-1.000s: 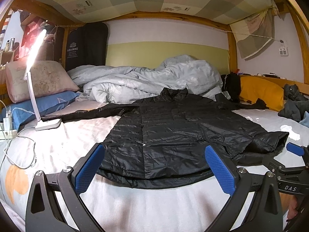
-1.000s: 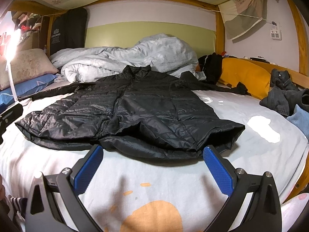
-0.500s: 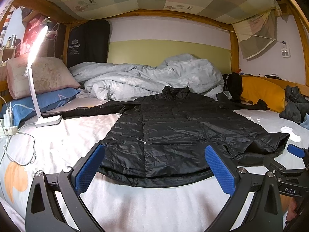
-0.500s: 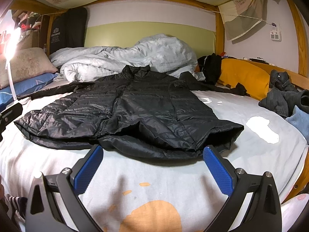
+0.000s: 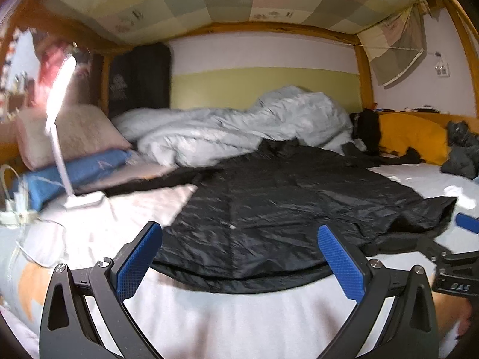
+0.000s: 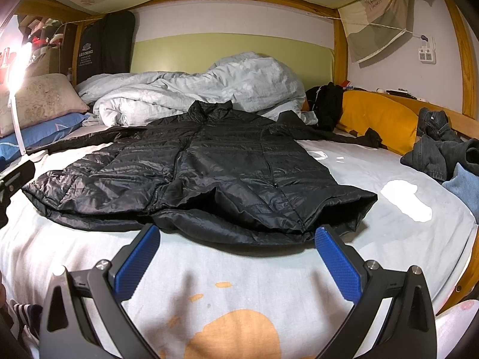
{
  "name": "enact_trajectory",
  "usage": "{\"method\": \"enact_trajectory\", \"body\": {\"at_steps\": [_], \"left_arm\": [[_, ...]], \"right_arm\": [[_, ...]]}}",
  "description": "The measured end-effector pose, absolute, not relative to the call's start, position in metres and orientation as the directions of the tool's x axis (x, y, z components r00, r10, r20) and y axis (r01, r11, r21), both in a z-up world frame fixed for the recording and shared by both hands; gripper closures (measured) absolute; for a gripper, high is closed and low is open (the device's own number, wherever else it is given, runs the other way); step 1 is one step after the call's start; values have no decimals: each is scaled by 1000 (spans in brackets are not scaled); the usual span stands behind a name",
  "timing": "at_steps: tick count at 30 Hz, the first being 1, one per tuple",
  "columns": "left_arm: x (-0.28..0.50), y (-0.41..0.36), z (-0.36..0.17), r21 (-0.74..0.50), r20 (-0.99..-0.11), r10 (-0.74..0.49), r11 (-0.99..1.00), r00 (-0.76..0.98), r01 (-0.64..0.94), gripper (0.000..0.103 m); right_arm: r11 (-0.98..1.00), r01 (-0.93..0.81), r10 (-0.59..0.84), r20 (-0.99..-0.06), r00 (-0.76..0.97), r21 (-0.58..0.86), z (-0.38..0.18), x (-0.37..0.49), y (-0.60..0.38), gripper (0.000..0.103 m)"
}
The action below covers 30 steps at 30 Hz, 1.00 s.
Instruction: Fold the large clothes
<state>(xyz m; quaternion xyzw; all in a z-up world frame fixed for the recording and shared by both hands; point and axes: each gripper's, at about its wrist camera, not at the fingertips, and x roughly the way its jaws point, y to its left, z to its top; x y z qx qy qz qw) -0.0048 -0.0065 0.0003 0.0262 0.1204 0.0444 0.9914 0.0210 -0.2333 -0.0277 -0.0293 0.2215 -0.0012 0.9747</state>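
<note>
The left wrist view is motion-blurred, smearing the black puffer jacket (image 5: 284, 209) quilting and the lettering on the dark bag (image 5: 139, 77). The right gripper (image 5: 467, 224) is cut off by its frame edge.

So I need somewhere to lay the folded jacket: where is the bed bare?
Bare sheet runs between the jacket hem and both grippers, and on the right between the jacket and the dark clothes. Crowded: the duvet behind, and the lamp and pillows on the left.

rumpled duvet (image 6: 191, 89), yellow pillow (image 6: 377, 119), lit lamp (image 5: 60, 89)
</note>
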Motion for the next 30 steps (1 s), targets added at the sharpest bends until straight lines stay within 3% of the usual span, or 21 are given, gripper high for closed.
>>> {"method": "enact_trajectory", "body": {"at_steps": [9,14,19,24,26,28,29,30], "left_arm": [[-6,-16,3,92,-232,39,996,972,-18,0],[13,-32,-11,188,-383,-23,977,923,103,0],[40,-51,-30,334,-523,10,922,852,194,1],[71,-37,-59,344,-601,109,929,792,133,2],[77,-25,-62,314,-598,127,946,791,86,2],[83,-10,-62,319,-574,189,948,797,5,11],[84,-4,-63,323,-555,218,946,803,-33,25],[86,3,-63,322,-542,243,944,804,-68,34]], "right_arm": [[995,-53,9,-449,894,-86,-23,20,-232,0],[969,-120,-1,-490,871,-215,-14,26,-231,0],[910,-249,-9,-617,787,-330,-26,54,-231,0],[835,-262,-116,-622,775,-483,-49,71,-233,0],[857,-250,-108,-633,766,-450,-50,78,-241,0],[884,-204,-122,-628,769,-421,-50,86,-251,0],[890,-162,-150,-608,780,-427,-51,91,-255,5],[894,-113,-179,-578,796,-433,-51,94,-261,20]]}}
